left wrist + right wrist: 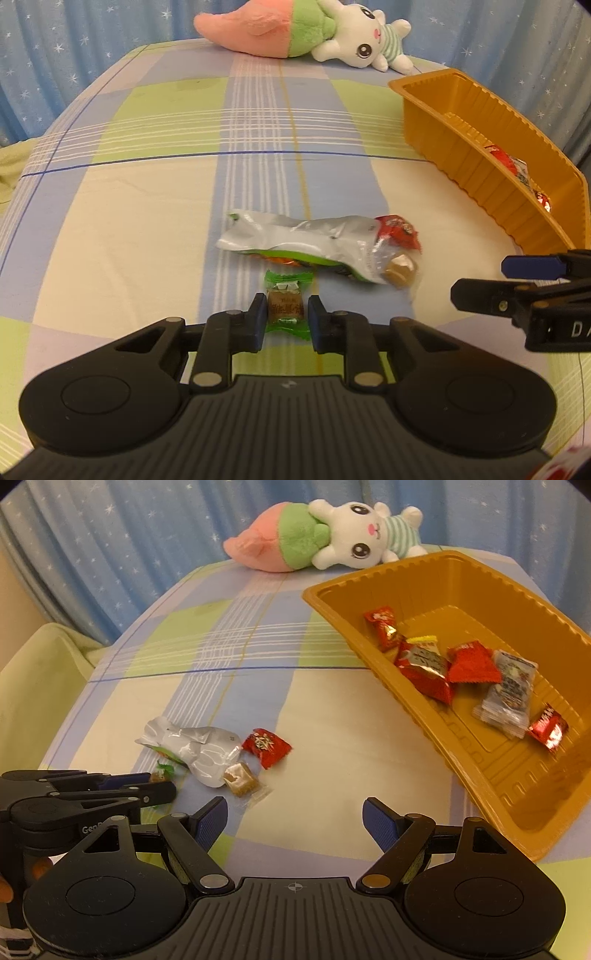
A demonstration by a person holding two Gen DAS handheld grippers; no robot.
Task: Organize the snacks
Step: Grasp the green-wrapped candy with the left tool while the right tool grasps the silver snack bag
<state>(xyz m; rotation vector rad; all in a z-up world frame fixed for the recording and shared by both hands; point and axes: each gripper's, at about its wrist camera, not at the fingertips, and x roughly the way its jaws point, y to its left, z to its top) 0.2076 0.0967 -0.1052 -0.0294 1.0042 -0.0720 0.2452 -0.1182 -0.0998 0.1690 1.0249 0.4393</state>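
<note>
My left gripper [285, 312] is shut on a green-wrapped candy [286, 309] that lies on the checked bedsheet; the same gripper shows in the right wrist view [162, 784]. Just beyond lie a silver snack bag [299, 242], a red candy [399, 229] and a brown candy in clear wrap [399, 271]. In the right wrist view these are the bag [195, 753], red candy [266, 746] and brown candy [241, 778]. My right gripper [294, 818] is open and empty above the sheet. The gold tray [491, 590] at the right holds several wrapped snacks.
A plush rabbit with a pink and green body [343, 535] lies at the far edge of the bed, before a blue starred curtain. The tray rim [532, 136] stands to the right in the left wrist view. A green blanket [44, 672] lies at the left.
</note>
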